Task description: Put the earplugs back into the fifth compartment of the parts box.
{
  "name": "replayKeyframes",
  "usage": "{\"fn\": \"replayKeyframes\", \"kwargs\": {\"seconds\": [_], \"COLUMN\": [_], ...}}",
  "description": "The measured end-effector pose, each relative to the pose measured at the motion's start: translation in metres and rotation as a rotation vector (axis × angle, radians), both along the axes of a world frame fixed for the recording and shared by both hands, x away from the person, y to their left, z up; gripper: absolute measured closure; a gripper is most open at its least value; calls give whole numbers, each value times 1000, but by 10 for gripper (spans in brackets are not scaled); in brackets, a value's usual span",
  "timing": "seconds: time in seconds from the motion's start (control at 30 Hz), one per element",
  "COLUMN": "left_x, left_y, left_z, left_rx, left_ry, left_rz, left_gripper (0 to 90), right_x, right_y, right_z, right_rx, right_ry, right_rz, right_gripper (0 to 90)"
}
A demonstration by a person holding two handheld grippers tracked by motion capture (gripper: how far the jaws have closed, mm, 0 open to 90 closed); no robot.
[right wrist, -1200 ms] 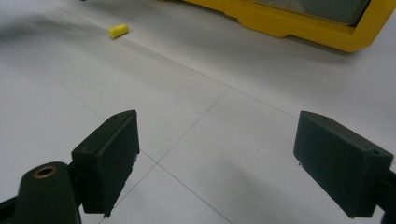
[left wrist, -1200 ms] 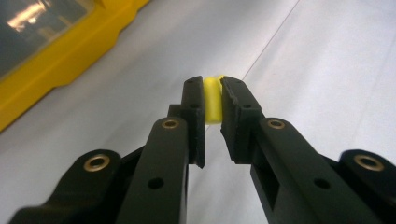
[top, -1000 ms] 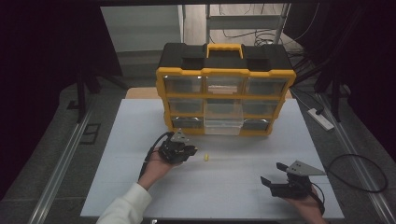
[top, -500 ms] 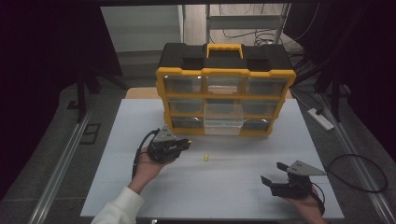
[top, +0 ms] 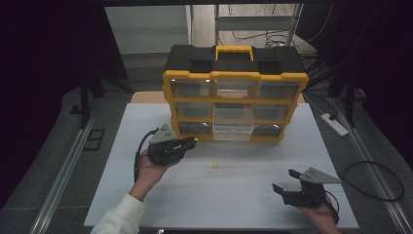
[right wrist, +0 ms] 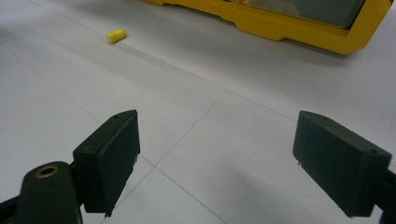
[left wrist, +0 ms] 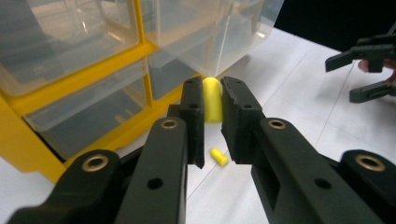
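Yellow foam marks both task pieces. At left, the left tongs [top: 191,142] pinch one yellow foam earplug [left wrist: 211,99] between their pads, its long axis running along the jaws and its rounded tip pointing toward the organiser. They are held above the white table [top: 146,122], just in front of the yellow-and-black drawer organiser [top: 235,78], whose clear pulled-out drawer [top: 234,124] in the middle column lies ahead and to their right; this hand is by far the nearer to it, so the drawer is judged the likely target. Centre: a second earplug [top: 214,165] lies loose on the table, apart from both tongs. At right, the right tongs [top: 288,186] are spread wide and empty, low over the table's near edge. Count: two earplugs, two tongs, one organiser, with nine drawers visible.
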State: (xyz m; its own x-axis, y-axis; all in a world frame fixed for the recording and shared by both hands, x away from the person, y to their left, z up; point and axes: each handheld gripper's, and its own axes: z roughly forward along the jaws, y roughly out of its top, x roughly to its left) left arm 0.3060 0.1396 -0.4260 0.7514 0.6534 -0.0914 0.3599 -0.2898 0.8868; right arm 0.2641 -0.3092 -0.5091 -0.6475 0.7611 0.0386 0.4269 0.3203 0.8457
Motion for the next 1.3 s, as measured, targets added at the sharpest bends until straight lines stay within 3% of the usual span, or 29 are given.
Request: {"fn": "replayKeyframes", "kwargs": {"seconds": [0.1, 0.43, 0.83, 1.3], "left_x": [1, 5, 11, 19], "left_y": [0, -7, -12, -22], "left_z": [5, 20, 33, 51], "left_rx": [-22, -39, -73, -76], "left_ry": [-5, -44, -60, -80], "left_rz": [-2, 4, 2, -5], "left_gripper": [789, 786, 786, 784], "right_x": [0, 0, 1, 1], "right_y": [0, -1, -1, -1], "right_z": [0, 0, 0, 0], "right_rx": [2, 5, 13, 23], "right_ry": [3, 4, -2, 1], "right_rz": [0, -1, -3, 11], "right_gripper": [157, 157, 159, 160]}}
